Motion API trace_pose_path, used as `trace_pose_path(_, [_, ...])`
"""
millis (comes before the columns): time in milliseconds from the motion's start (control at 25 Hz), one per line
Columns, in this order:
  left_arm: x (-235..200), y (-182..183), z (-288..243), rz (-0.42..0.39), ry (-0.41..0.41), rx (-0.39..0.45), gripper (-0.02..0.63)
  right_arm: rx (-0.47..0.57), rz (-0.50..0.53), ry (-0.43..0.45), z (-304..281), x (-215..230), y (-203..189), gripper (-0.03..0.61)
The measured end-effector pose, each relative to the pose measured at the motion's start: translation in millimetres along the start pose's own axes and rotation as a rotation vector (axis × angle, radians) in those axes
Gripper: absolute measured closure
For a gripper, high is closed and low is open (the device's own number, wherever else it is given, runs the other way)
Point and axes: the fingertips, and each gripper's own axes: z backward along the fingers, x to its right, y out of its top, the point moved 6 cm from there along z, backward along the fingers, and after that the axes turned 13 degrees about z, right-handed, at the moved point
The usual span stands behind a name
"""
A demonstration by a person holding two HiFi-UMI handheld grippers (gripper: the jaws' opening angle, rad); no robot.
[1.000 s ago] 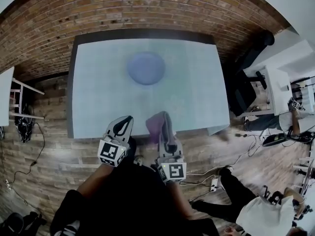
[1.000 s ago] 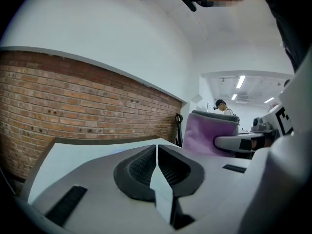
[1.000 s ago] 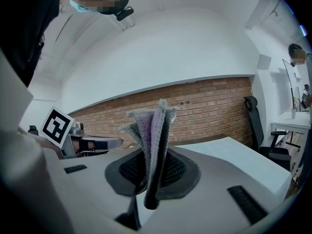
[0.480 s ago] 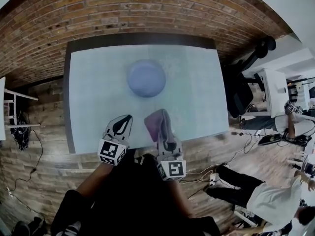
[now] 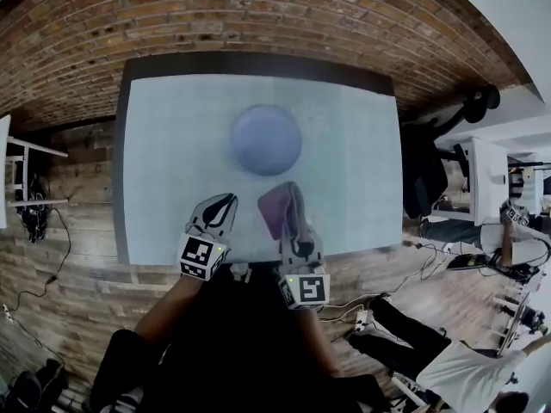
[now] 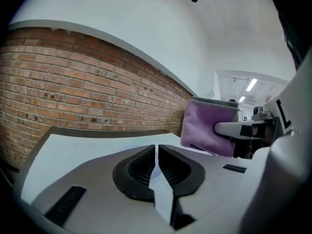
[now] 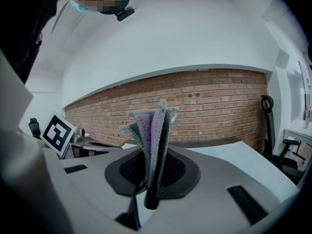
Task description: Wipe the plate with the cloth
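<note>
Right gripper (image 5: 293, 200): jaws pinching a folded purple cloth (image 5: 274, 213). Left gripper (image 5: 222, 203): jaws pressed together, nothing between them. Round bluish plate (image 5: 266, 139) on pale table (image 5: 164, 162), near the cloth.

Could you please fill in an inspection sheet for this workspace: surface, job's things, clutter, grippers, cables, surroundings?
Surface: pale blue table with a dark rim.
Job's things: bluish plate near the table's middle; folded purple cloth, short of the plate.
Clutter: nothing seen on the table.
Grippers: left gripper shut and empty; right gripper shut on the cloth.
Cables: cables lie on the floor; none seen on the table.
Surroundings: brick wall, office chair, another person at lower right.
</note>
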Motion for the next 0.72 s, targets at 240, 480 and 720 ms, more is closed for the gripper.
trace_pose_path(240, [-21,-10,-37,0.057,0.106,-0.041,0.575,0.024,0.021,0.109,-29,25,-6,0.520])
trace_pose_path(480, [-52,-35,-92,0.145,0.198,-0.133,0.574,0.003,-0.016,0.145,-59,60,-31,0.520])
trace_pose_path(720, [-95,-63,-142,0.248,0.300,-0.197,0.549,-0.029,-0.024,0.181,-80,79,-56,0.520])
